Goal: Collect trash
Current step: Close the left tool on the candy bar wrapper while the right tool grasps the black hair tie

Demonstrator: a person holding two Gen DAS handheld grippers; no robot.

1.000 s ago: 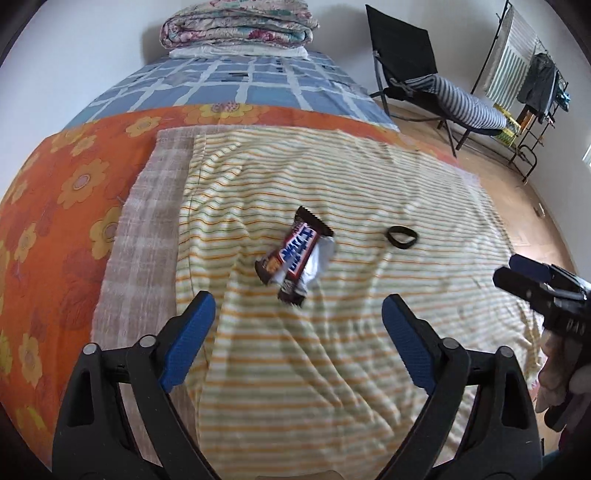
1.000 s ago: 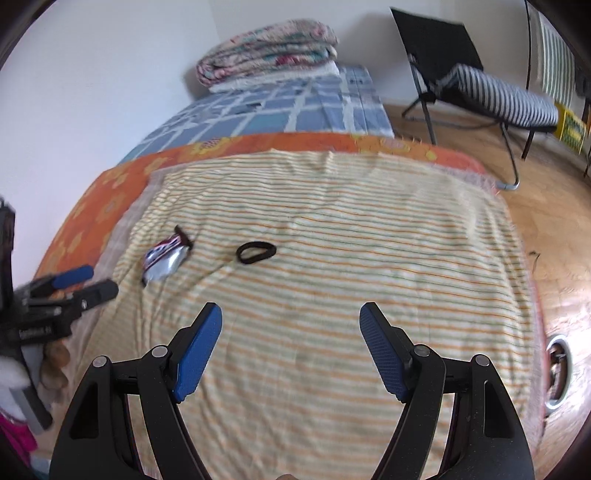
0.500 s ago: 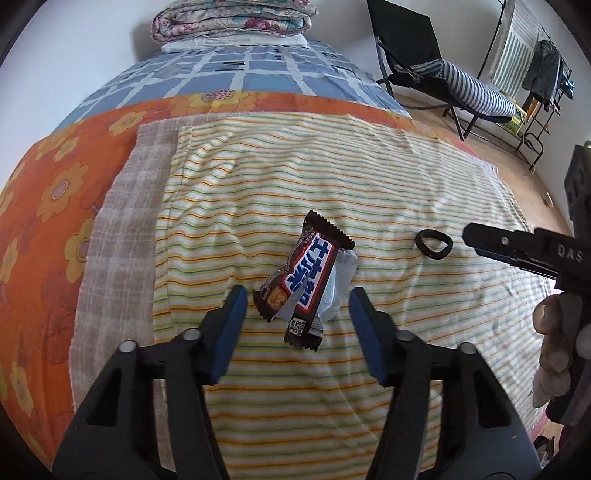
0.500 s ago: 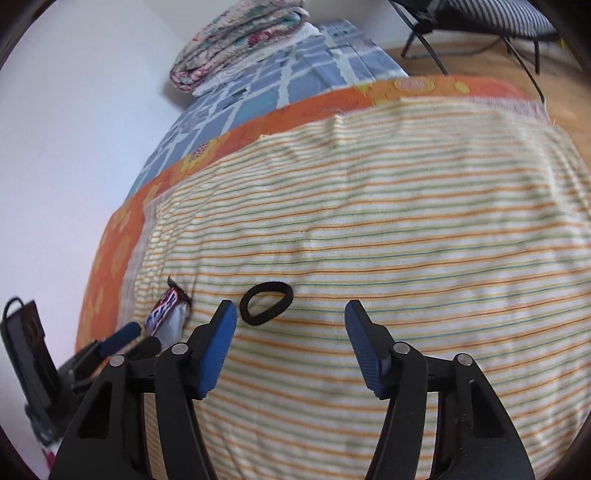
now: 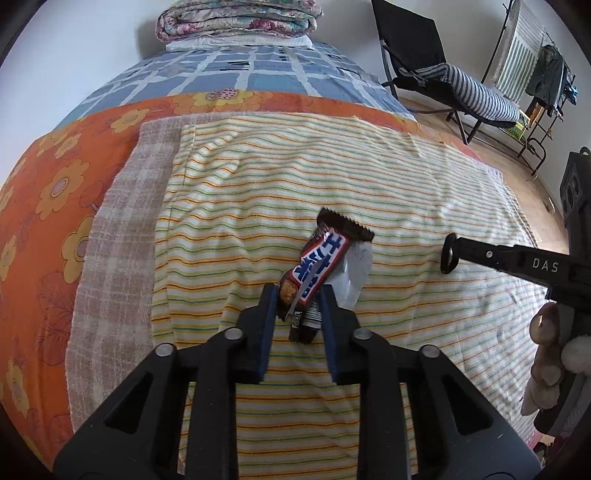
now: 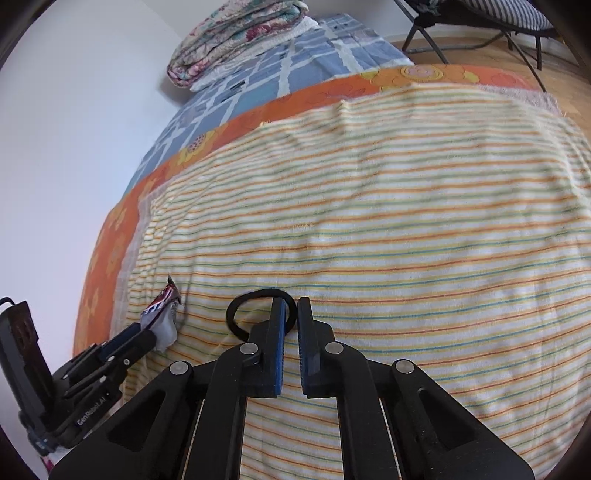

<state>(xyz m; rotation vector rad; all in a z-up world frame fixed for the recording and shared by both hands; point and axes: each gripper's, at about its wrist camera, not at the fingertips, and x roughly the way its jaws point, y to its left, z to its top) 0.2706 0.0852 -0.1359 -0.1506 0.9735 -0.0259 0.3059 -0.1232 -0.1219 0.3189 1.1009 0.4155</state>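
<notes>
Pinching: left gripper was clamped on candy wrapper | right gripper was nipped on hair tie | both lay on striped blanket | advice: lift straight, avoid snagging cloth

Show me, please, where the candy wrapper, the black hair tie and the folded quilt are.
candy wrapper point(image 5: 319, 267), left wrist view, on its blue and red printed face.
black hair tie point(image 6: 236, 309), right wrist view, on the left curve of the loop.
folded quilt point(image 5: 236, 18), left wrist view, on its floral front edge.
</notes>
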